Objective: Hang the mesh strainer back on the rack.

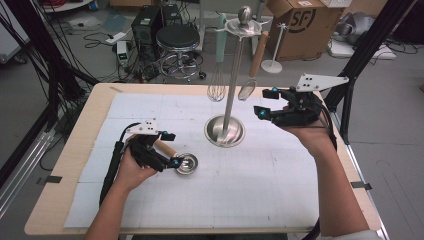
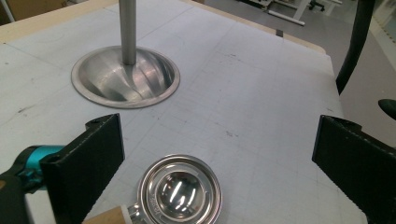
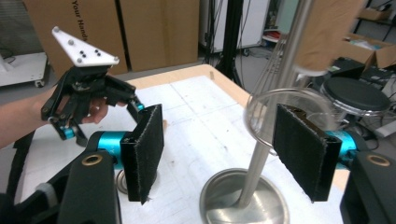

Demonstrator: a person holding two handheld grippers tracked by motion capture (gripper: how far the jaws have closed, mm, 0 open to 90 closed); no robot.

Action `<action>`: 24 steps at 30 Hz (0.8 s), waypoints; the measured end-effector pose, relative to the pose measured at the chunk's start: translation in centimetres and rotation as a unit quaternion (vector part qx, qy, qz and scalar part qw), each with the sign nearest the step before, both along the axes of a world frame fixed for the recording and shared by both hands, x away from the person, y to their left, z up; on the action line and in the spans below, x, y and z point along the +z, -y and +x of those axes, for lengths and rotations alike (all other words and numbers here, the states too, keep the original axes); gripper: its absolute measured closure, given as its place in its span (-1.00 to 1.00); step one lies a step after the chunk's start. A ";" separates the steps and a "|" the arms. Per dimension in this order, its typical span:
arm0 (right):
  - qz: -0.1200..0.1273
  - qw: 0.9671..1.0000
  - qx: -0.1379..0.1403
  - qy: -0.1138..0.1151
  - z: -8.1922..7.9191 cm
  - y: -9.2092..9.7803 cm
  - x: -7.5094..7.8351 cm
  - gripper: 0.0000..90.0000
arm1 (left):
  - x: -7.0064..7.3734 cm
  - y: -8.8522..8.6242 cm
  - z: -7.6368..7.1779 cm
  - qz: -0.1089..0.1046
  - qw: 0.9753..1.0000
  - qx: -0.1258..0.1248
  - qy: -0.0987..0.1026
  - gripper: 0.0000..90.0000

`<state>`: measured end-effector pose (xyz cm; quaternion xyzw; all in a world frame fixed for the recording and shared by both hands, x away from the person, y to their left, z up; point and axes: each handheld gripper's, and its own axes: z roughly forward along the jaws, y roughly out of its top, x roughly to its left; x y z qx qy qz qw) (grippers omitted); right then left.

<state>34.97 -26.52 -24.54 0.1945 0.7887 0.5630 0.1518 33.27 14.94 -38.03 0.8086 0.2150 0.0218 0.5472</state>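
A small steel scoop (image 1: 186, 163) with a wooden handle (image 1: 165, 147) lies on the white mat (image 1: 250, 190). My left gripper (image 1: 171, 148) stands open astride that handle, and the scoop's bowl (image 2: 180, 189) lies just ahead of its jaws (image 2: 217, 135). A steel utensil stand (image 1: 224, 131) rises mid-table, carrying a whisk (image 1: 216, 91) and a wooden-handled strainer (image 1: 246, 91). My right gripper (image 1: 265, 102) is held open in the air beside the strainer. In the right gripper view the strainer's wire ring (image 3: 261, 135) hangs between its jaws (image 3: 217, 135), untouched.
The stand's pole (image 3: 275, 107) and dished base (image 2: 125, 74) sit between the two grippers. Beyond the far table edge are a black stool (image 1: 177, 37), a computer case (image 1: 146, 25) and a cardboard box (image 1: 300, 22). Black frame posts (image 1: 367, 45) flank the table.
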 end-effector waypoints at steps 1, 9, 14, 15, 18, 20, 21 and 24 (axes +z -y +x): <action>-0.003 1.000 -0.001 0.000 -0.1 0.0 -0.4 -0.29 | 0.0 0.0 0.0 0.002 1.000 0.000 0.001 -0.94; -0.017 1.000 -0.012 -0.014 -0.7 0.6 -2.6 -0.34 | -0.1 0.0 0.0 -0.002 1.000 0.001 -0.004 -0.94; -0.026 0.999 -0.014 -0.015 -1.3 0.8 -3.9 -0.36 | -0.2 0.0 0.1 0.002 1.000 0.000 -0.002 -0.94; -0.027 0.999 -0.015 -0.016 -1.4 0.8 -4.1 -0.37 | -0.2 0.1 0.0 -0.002 1.000 0.001 -0.004 -0.94; -0.025 0.999 -0.017 -0.021 -1.6 0.8 -5.0 -0.39 | -0.2 0.1 0.0 0.000 1.000 0.001 -0.004 -0.94; -0.025 0.999 -0.017 -0.024 -1.7 0.9 -5.5 -0.39 | -0.2 0.1 0.0 0.000 1.000 0.002 -0.005 -0.94; -0.024 0.999 -0.017 -0.023 -1.7 1.0 -5.8 -0.39 | -0.2 0.1 0.0 0.000 1.000 0.002 -0.005 -0.94; -0.018 0.999 -0.017 -0.029 -1.9 1.2 -6.5 -0.40 | -0.2 0.0 0.0 0.001 1.000 -0.002 -0.004 -0.94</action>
